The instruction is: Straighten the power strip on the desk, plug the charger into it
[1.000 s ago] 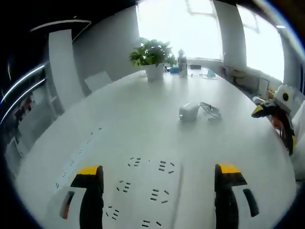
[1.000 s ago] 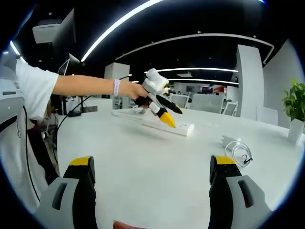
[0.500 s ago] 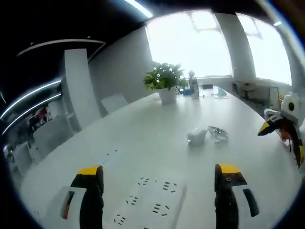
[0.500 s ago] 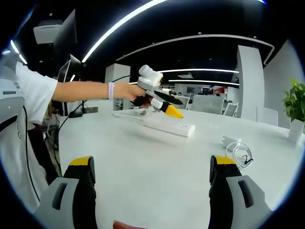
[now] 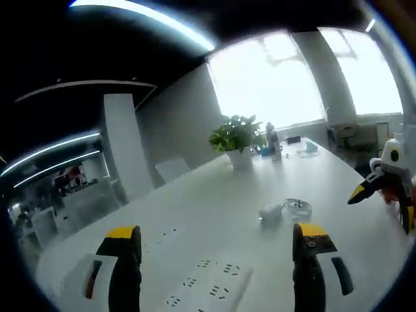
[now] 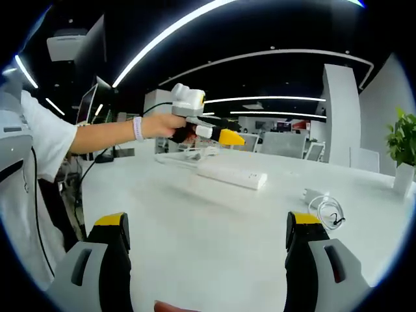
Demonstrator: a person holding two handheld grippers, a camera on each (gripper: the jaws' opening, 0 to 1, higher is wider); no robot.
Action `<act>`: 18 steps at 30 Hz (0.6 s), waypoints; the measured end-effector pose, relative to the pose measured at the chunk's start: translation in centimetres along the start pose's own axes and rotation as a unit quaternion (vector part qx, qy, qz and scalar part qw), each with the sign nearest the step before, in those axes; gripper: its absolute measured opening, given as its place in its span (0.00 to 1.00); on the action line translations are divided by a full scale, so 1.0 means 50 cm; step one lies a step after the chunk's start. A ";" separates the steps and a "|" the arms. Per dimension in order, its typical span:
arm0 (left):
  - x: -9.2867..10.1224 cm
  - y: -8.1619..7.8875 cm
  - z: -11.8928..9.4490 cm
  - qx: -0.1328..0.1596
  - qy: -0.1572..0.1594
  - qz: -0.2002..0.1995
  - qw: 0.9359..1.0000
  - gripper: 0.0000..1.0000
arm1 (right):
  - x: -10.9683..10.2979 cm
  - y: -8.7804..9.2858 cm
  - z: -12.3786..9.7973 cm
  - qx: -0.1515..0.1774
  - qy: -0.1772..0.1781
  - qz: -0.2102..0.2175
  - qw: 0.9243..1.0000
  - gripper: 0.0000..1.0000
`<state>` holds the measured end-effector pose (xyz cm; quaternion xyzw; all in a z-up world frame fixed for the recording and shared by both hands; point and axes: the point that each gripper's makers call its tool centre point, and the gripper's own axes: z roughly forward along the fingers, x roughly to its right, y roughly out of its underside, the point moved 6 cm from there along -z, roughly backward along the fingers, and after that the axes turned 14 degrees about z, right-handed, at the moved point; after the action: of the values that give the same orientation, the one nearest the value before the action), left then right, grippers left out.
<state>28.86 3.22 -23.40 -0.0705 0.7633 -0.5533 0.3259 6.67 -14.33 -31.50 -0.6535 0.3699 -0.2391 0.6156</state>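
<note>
Strip (image 5: 209,290) lies on the desk (image 5: 214,214) just under your left gripper (image 5: 216,242), jaws spread and empty. Charger (image 5: 271,212) sits well beyond, untouched. Right gripper (image 6: 203,229) is likewise open. Judged step: straightening; next, you grip the strip's end.

Power strip (image 5: 207,290): near end running off the view's bottom edge.
Charger (image 5: 271,211): beyond the power strip, blurring; prongs too small to tell.
</note>
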 end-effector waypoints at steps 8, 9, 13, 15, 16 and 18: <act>-0.013 0.008 -0.044 0.013 -0.028 -0.016 0.999 0.99 | -0.001 0.003 0.003 -0.001 -0.003 0.000 1.000 1.00; -0.014 0.009 -0.051 0.015 -0.033 -0.018 0.999 0.99 | -0.001 0.003 0.004 0.000 -0.003 0.000 1.000 1.00; -0.017 0.011 -0.074 0.020 -0.045 -0.019 0.999 0.99 | 0.000 0.003 0.004 0.001 -0.002 0.001 1.000 1.00; -0.018 0.012 -0.084 0.022 -0.049 -0.022 0.998 0.99 | 0.000 0.004 0.004 0.002 -0.002 0.002 1.000 1.00; -0.017 0.012 -0.087 0.023 -0.049 -0.023 0.998 0.99 | 0.000 0.004 0.005 0.002 -0.003 0.003 1.000 1.00; -0.015 0.013 -0.098 0.029 -0.051 -0.027 0.998 0.99 | -0.001 0.004 0.006 0.002 -0.003 0.003 1.000 1.00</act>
<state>26.78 7.70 -22.82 -0.1097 0.7273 -0.5795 0.3510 6.84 -14.10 -31.71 -0.6518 0.3693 -0.2362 0.6189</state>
